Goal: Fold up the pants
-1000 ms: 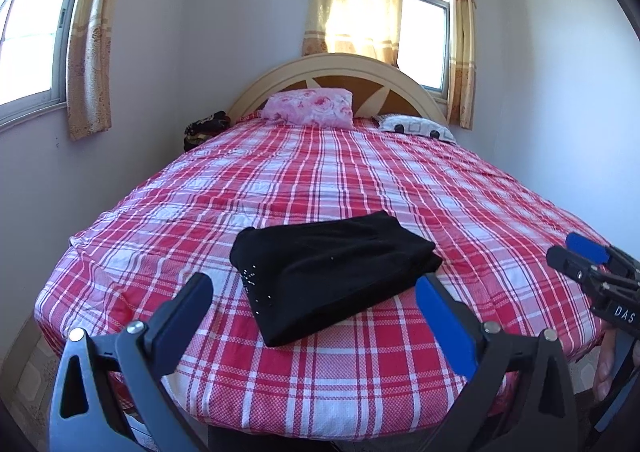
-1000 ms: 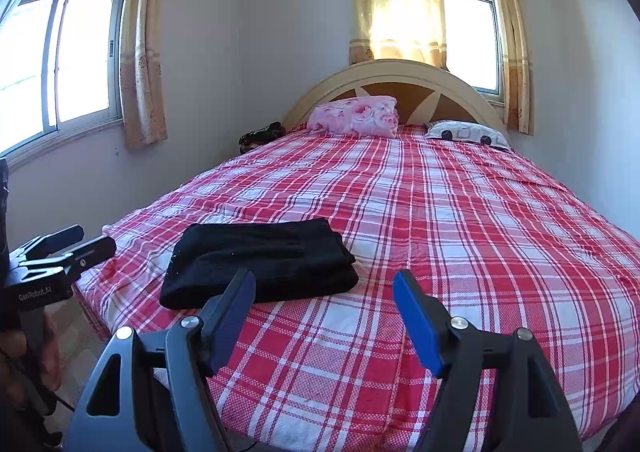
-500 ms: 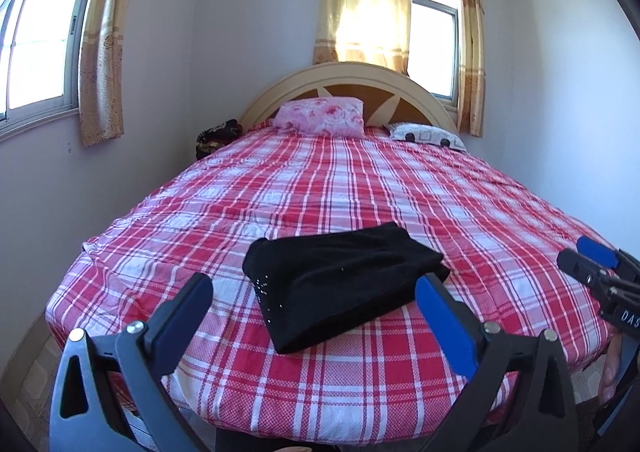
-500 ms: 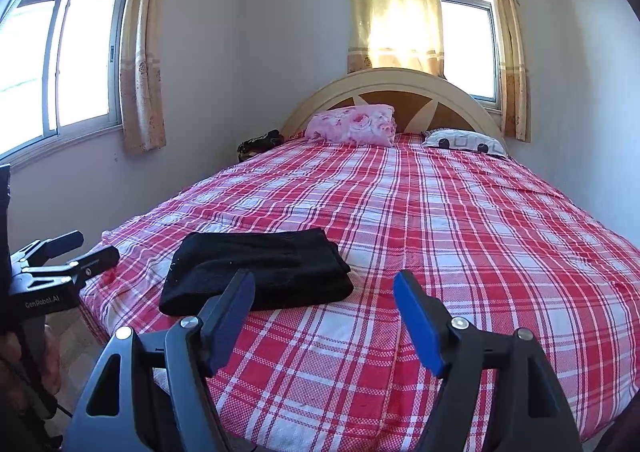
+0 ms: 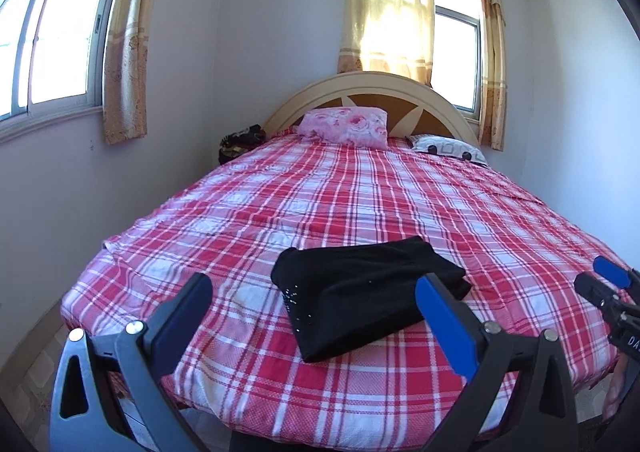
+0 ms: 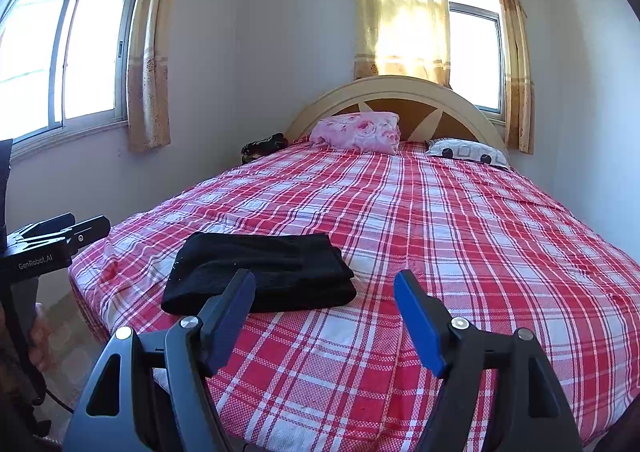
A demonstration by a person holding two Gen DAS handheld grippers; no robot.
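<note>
The black pants (image 5: 364, 288) lie folded into a compact stack on the red plaid bed (image 5: 360, 195), near its foot edge. They also show in the right wrist view (image 6: 264, 272), left of centre. My left gripper (image 5: 316, 304) is open and empty, held back from the bed with the pants between its fingers in view. My right gripper (image 6: 324, 304) is open and empty, held off the bed, to the right of the pants. Each gripper shows at the edge of the other's view: the right gripper in the left wrist view (image 5: 604, 284), the left gripper in the right wrist view (image 6: 64, 228).
A pink floral pillow (image 5: 344, 127) and a white patterned pillow (image 5: 448, 147) lie by the curved headboard (image 5: 376, 87). A dark bundle (image 5: 240, 139) sits at the bed's far left corner. Walls stand close on both sides. Curtained windows (image 6: 400, 11) are behind and to the left.
Both grippers have drawn back and tilted up from the bed; the pants look smaller and lower in both views. The pants have not moved.
</note>
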